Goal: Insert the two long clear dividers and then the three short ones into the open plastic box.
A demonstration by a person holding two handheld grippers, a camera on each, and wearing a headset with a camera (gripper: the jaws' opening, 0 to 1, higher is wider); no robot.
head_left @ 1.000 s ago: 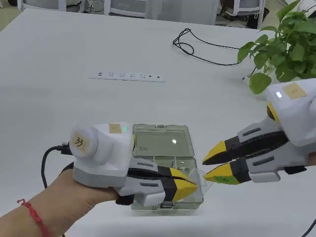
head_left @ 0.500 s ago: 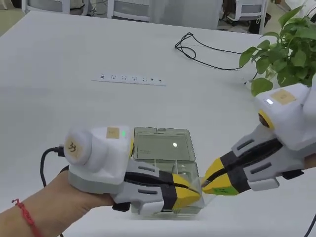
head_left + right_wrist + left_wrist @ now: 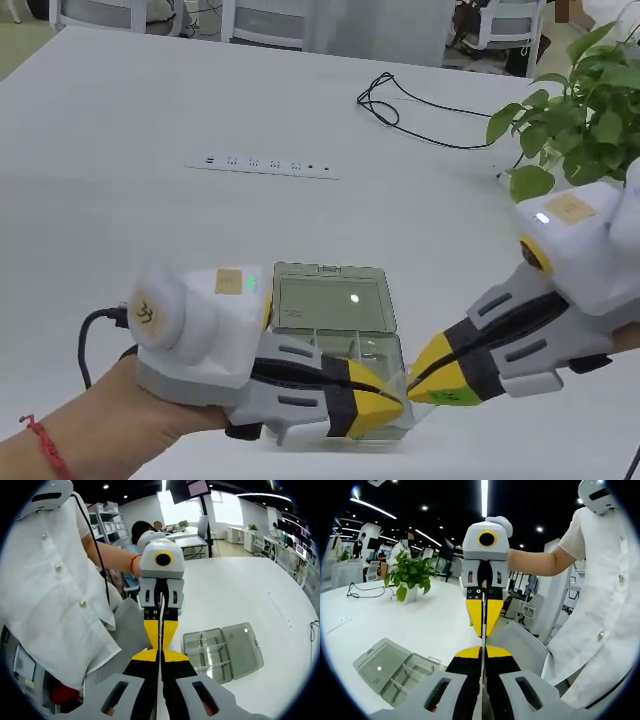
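White table, office room behind.

Divider: judged very light, thin, stiff enough to stand but likely to flex and to slip between hard pads. Clear plastic, so its edges are hard to track. Best held near an end, on the flat faces and low down, with the top edge left free for pressing into the slots. Needs gentle force, since a thin strip could crack or pop out.

Look: shows edge-on in both gripper views as a fine pale line. In the head view it is barely a glint. Long or short cannot be told.

Position: pinched between the two grippers, just over the box's near right corner.

Left gripper: jaws pressed together on the strip, tips pointing right. Right gripper: jaws likewise closed on it, tips pointing left. The two sets of tips nearly touch.

Box: clear, with the lid laid flat behind the base. The base partly sits under the left gripper. Some dividers already stand inside, forming compartments; the count is unclear.

Further out: power strip, black cable, plant at the right edge.
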